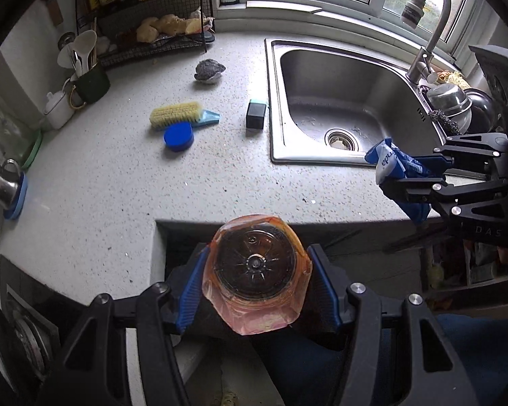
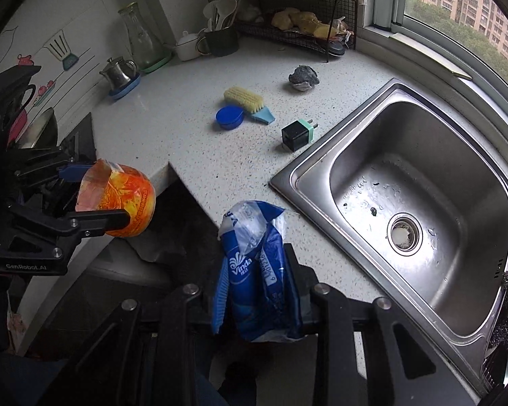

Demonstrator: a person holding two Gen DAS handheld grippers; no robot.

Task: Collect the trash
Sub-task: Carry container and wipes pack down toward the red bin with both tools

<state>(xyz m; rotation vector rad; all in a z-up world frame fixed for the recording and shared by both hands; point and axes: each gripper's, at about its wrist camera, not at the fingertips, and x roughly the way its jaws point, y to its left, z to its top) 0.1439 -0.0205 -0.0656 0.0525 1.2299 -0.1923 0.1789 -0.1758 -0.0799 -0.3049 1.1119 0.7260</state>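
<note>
Over the front edge of the speckled counter (image 1: 118,176), your left gripper (image 1: 255,279) is clenched on an orange plastic cup (image 1: 255,270), its blue pads pressing the cup's two sides. In the left wrist view the cup's dark round base faces the camera; in the right wrist view the same cup (image 2: 125,199) lies on its side between the fingers, off the counter's edge, with a torn flap of its orange wrap standing up.

Your right gripper (image 2: 257,291) is clenched on a crumpled blue and white tissue packet (image 2: 254,270) printed "Vinda". The packet stands up out of the jaws, its clear torn top over the counter edge just beside the sink's near corner. From the left wrist view the packet (image 1: 394,165) hangs in front of the sink's near rim.

Behind both grippers, on the counter:
- a yellow scrub brush (image 2: 244,98) with a light blue handle, touching a round blue lid (image 2: 229,116);
- a black and green plug adapter (image 2: 296,133), near the sink's left rim;
- a grey crumpled wad (image 2: 303,77), farther back towards the wire rack (image 2: 298,34).

The steel sink (image 2: 406,182) lies to the right, with a little debris in its drain.
</note>
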